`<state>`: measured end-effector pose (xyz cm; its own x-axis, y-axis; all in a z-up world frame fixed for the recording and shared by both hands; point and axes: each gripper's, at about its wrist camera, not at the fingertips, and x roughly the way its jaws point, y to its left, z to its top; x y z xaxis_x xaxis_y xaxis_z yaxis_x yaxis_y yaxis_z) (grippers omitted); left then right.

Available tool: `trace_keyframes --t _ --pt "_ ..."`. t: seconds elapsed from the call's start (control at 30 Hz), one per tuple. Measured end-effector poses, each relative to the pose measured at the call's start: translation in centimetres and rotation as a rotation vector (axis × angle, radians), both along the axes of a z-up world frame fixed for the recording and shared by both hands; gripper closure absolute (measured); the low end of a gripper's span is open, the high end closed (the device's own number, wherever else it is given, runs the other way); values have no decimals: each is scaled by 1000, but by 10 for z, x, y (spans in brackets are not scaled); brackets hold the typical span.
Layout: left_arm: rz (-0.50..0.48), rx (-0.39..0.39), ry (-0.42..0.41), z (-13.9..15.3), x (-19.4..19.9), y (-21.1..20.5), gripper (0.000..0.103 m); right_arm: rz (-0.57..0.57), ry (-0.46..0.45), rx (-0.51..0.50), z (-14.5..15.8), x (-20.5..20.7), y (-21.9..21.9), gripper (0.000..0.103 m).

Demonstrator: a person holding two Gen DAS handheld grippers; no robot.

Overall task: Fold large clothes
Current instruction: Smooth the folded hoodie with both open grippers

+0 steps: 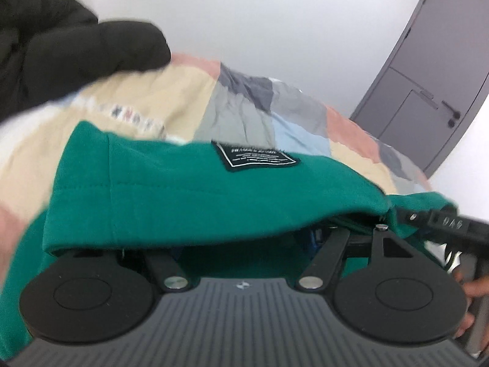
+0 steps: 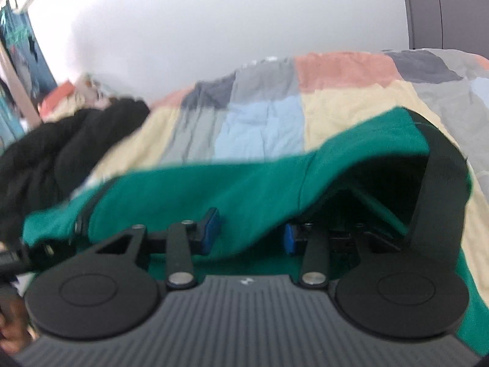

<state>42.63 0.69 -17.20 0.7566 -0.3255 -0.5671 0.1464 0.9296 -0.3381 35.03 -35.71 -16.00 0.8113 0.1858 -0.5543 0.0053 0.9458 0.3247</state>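
A green garment with a black label patch hangs over my left gripper and hides its fingers; the fold drapes across the front of the gripper above the bed. In the right wrist view the same green garment with a black panel lies between and over the blue fingertips of my right gripper. The jaws stand apart with cloth bunched between them. The right gripper also shows at the right edge of the left wrist view, holding the garment's edge.
A patchwork quilt in beige, grey, blue and pink covers the bed. A black jacket lies on it at the left, also in the right wrist view. A grey door stands behind at the right.
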Motion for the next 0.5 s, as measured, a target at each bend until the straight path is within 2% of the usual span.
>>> trace_keyframes --t 0.13,0.3,0.4,0.5 --pt "12 -71 -19 -6 14 4 29 -29 -47 27 -2 21 -10 59" --pt "-8 -181 -82 -3 24 12 29 -126 -183 178 -1 24 -43 56" --pt "-46 -249 -103 2 29 16 29 -165 -239 212 -2 22 -50 55" --pt "-76 -223 -146 12 21 14 29 -172 -277 186 5 19 -46 55"
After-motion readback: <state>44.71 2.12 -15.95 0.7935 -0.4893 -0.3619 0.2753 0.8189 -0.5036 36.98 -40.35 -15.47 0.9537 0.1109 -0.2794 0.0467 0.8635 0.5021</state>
